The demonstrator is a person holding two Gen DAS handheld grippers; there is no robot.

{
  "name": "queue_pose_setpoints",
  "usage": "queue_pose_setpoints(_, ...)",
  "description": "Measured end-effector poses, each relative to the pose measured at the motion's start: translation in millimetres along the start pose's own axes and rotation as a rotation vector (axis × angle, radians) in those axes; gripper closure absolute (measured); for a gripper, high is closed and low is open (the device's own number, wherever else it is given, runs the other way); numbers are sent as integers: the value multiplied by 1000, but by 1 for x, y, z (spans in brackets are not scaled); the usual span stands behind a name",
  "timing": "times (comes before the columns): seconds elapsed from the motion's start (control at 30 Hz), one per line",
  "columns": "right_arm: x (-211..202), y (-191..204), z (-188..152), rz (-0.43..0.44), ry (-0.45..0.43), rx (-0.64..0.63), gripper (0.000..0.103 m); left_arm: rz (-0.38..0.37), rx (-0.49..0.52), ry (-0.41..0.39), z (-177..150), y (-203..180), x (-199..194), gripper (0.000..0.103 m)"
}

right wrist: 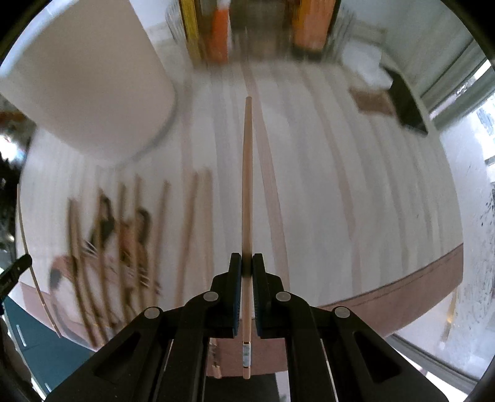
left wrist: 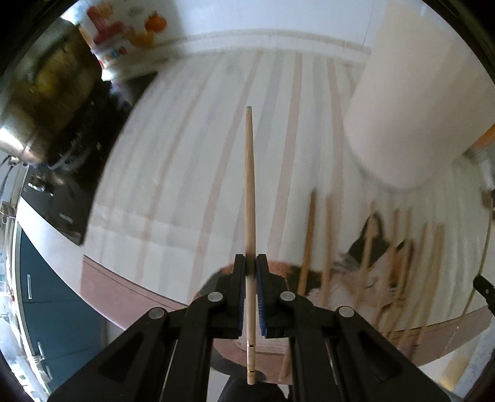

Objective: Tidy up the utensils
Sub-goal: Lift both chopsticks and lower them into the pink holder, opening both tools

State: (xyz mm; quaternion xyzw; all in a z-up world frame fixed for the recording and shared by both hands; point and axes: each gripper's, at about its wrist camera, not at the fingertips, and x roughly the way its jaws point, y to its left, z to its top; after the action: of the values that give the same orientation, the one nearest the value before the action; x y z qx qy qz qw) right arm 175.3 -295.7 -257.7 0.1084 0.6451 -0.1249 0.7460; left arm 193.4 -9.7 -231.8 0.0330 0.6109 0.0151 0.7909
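My left gripper (left wrist: 250,263) is shut on a light wooden chopstick (left wrist: 250,191) that points forward above the striped tablecloth. My right gripper (right wrist: 247,261) is shut on a second wooden chopstick (right wrist: 247,185), also pointing forward above the cloth. Several more chopsticks (left wrist: 365,247) lie side by side on a cat-print mat at the table's near edge, right of my left gripper; in the right wrist view these chopsticks (right wrist: 133,235) lie to the left. A tall white cylindrical holder (left wrist: 411,102) stands behind them, also in the right wrist view (right wrist: 86,80).
A steel pot (left wrist: 46,102) on a dark hob and a fruit-print container (left wrist: 123,34) are at the far left. Orange and yellow packages (right wrist: 263,27) stand at the table's back, with a dark object (right wrist: 405,102) at the far right. The table's front edge (right wrist: 402,306) is close.
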Motion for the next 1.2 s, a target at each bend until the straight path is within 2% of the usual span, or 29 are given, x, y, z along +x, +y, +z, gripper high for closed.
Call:
queue_pose_setpoints(0.2,-60,2,24,84,-143,26,96,-55,-38,-157,28,2,-73,99)
queue_pose_setpoints(0.33,-99,4,55,160,-241,23,96,-112,-71,-289,61,6,-132,99)
queue_pose_setpoints(0.43,-132,16,84,218,-324,20,96,-176,-91,-380,87,2,-175,99)
queue_pose_setpoints(0.6,-173,35,145,294,-450,21,96,-253,-102,-475,131,-9,-214,99)
queue_pose_setpoints(0.73,-190,58,189,339,-518,18,96,-293,-104,-505,168,-28,-217,99)
queue_pose_setpoints(0.93,-182,81,242,374,-580,30,96,-403,-166,-495,213,-48,-183,99)
queue_pose_setpoints(1.07,-160,87,257,392,-588,48,96,-404,-166,-506,229,-62,-154,99)
queue_pose_setpoints(1.2,-139,89,260,417,-576,47,96,-396,-151,-504,230,-71,-134,99)
